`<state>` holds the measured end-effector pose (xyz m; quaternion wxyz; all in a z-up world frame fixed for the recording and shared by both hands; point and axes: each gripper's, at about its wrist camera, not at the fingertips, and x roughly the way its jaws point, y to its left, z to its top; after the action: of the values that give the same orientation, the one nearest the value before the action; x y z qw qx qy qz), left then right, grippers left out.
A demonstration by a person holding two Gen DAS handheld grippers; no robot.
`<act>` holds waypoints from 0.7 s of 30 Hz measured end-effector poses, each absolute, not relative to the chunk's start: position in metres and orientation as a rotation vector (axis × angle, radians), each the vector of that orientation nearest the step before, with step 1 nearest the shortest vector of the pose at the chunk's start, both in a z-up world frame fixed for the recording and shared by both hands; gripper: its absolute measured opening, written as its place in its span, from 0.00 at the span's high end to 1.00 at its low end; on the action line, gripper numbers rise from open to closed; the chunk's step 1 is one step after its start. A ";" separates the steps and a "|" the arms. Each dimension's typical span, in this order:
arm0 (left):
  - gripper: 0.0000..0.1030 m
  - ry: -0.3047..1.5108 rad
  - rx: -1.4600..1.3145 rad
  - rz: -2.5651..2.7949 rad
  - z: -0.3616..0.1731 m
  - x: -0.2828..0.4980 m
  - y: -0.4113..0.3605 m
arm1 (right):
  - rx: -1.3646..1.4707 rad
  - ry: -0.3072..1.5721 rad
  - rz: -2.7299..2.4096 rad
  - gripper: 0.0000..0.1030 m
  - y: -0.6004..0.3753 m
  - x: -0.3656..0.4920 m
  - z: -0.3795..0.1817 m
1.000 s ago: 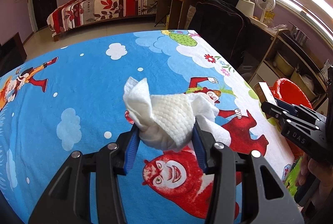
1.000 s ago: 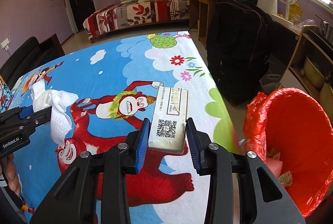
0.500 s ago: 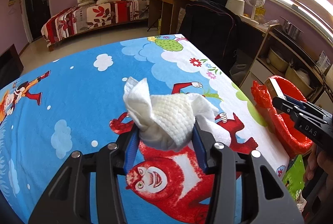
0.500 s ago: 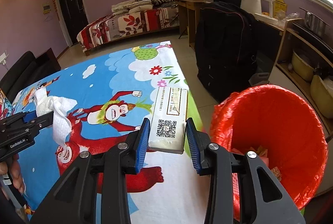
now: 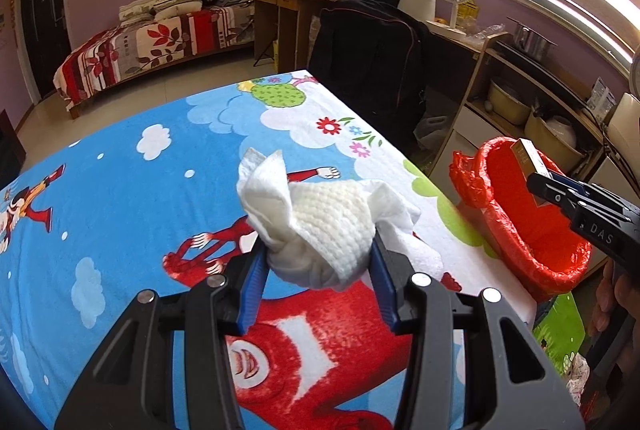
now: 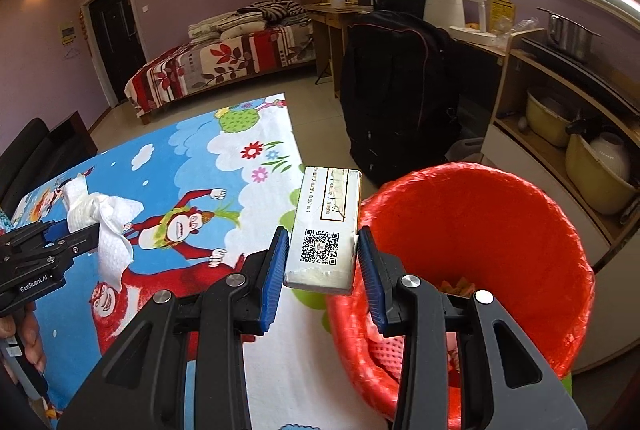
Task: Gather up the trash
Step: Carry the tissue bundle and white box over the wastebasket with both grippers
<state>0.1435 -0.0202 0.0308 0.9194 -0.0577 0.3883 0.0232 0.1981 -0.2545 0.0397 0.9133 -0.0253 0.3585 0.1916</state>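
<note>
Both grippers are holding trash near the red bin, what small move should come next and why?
Probably carry the right gripper a little further over the red bin, then open it: its small box is at the bin's near rim, while the left gripper and tissue are over the table.

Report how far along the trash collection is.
Done: some scraps already lie in the red-lined bin. In hand: the left gripper is shut on a crumpled white tissue above the cartoon tablecloth; the right gripper is shut on a small box with a QR code, near the bin's rim. Left: drop both into the bin.
</note>
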 end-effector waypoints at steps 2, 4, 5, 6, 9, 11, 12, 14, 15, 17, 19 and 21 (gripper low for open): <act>0.56 0.798 -0.111 0.031 0.031 0.148 -0.026 | -0.050 0.740 0.381 0.66 -0.261 0.199 0.039; 0.56 0.799 -0.104 0.017 0.032 0.152 -0.032 | -0.046 0.739 0.370 0.66 -0.266 0.200 0.039; 0.56 0.799 -0.099 0.009 0.032 0.154 -0.035 | -0.044 0.739 0.365 0.66 -0.270 0.201 0.040; 0.56 0.799 -0.095 0.002 0.032 0.157 -0.038 | -0.043 0.738 0.360 0.66 -0.272 0.201 0.040; 0.56 0.800 -0.080 -0.020 0.033 0.163 -0.047 | -0.037 0.738 0.345 0.66 -0.280 0.202 0.039; 0.56 0.799 -0.069 -0.035 0.033 0.168 -0.053 | -0.033 0.738 0.336 0.66 -0.285 0.203 0.039; 0.56 0.799 -0.065 -0.041 0.034 0.170 -0.056 | -0.032 0.739 0.332 0.66 -0.287 0.204 0.038; 0.56 0.799 -0.055 -0.056 0.034 0.175 -0.063 | -0.030 0.740 0.324 0.66 -0.293 0.205 0.038; 0.56 0.799 -0.051 -0.062 0.035 0.177 -0.066 | -0.028 0.740 0.321 0.66 -0.295 0.205 0.038; 0.56 0.799 -0.039 -0.077 0.035 0.181 -0.073 | -0.024 0.740 0.311 0.66 -0.302 0.207 0.038; 0.56 0.800 -0.028 -0.091 0.036 0.185 -0.080 | -0.020 0.739 0.300 0.66 -0.308 0.208 0.038; 0.56 0.801 -0.017 -0.105 0.036 0.189 -0.088 | -0.015 0.739 0.290 0.66 -0.315 0.209 0.038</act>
<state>0.1891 -0.0875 0.0359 0.9195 -0.0083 0.3898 -0.0509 0.2093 -0.3154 0.0381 0.9223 -0.0073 0.3598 0.1410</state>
